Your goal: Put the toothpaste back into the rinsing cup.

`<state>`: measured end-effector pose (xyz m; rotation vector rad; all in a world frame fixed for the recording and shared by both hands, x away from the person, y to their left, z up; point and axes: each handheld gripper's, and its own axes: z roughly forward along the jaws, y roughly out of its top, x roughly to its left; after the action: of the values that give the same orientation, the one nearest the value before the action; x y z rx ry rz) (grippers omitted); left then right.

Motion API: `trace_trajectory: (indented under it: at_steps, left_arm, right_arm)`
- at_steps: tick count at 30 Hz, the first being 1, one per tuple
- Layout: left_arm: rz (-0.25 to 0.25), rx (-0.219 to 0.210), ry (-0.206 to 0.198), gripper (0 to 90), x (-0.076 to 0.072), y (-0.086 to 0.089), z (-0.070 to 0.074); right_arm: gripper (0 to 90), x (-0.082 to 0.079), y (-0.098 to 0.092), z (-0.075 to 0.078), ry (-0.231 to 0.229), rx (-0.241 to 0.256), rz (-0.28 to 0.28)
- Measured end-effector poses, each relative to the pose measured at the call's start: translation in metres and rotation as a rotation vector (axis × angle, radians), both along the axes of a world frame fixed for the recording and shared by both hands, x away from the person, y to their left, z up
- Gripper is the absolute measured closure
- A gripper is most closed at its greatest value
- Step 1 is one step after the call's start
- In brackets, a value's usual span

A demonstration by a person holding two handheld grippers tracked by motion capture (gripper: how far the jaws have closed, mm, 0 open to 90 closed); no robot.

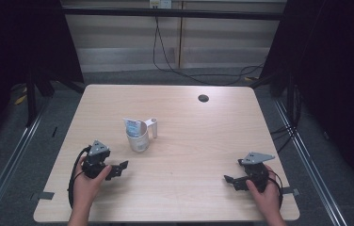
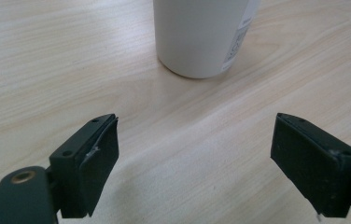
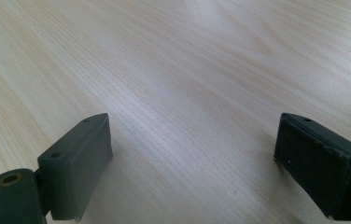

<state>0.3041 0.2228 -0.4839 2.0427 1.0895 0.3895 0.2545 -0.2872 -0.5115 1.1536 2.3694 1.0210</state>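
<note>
High view: a white cup [image 1: 139, 137] with a handle stands a little left of the middle of the frame on the wooden bench [image 1: 203, 155]. Something with a blue and white label sits inside it; what it is cannot be told. The left gripper [image 1: 118, 168] lies at the lower left, just below the cup and near it, jaws pointing to the right. The right gripper [image 1: 229, 181] rests at the lower right, well apart from the cup, jaws pointing left. A dark round hole [image 1: 203, 98] sits in the bench toward the upper right.

Left gripper view: the jaws stand wide with nothing between them. The cup [image 2: 201, 37] fills the upper middle of the frame, with a printed label on its right side. It stands a little right of the line between the jaws.

Right gripper view: the jaws are wide too, with bare bench [image 3: 187, 93] ahead.

The step in hand looks like a reach for the cup with the left gripper. To do it well, I would centre the cup between the jaws, come in level and low on its wall, keep clear of the handle, and close gently so the cup does not tip.
</note>
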Motion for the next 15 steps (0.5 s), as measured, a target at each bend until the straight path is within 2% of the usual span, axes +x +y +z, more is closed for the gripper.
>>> trace_trajectory:
  at_steps: [2, 3, 6, 8, 15]
  left_arm:
    - [0.006, -0.005, 0.002, 15.3, -0.0009, 0.0005, -0.0013]
    - [-0.004, 0.013, 0.003, 15.3, -0.0010, 0.0023, -0.0013]
    - [0.005, 0.015, 0.006, 15.3, -0.0023, 0.0034, -0.0043]
    - [-0.010, 0.040, 0.011, 15.3, -0.0027, 0.0050, -0.0052]
    - [-0.008, 0.051, 0.014, 15.3, -0.0046, 0.0062, -0.0089]
  right_arm:
    - [10.6, 0.0000, 0.0000, 0.0000, 0.000, 0.000, 0.000]
    - [10.6, 0.0000, 0.0000, 0.0000, 0.000, 0.000, 0.000]
    - [10.6, 0.0000, 0.0000, 0.0000, 0.000, 0.000, 0.000]
    - [10.6, 0.0000, 0.0000, 0.0000, 0.000, 0.000, 0.000]
    - [10.6, 0.0000, 0.0000, 0.0000, -0.001, 0.000, 0.000]
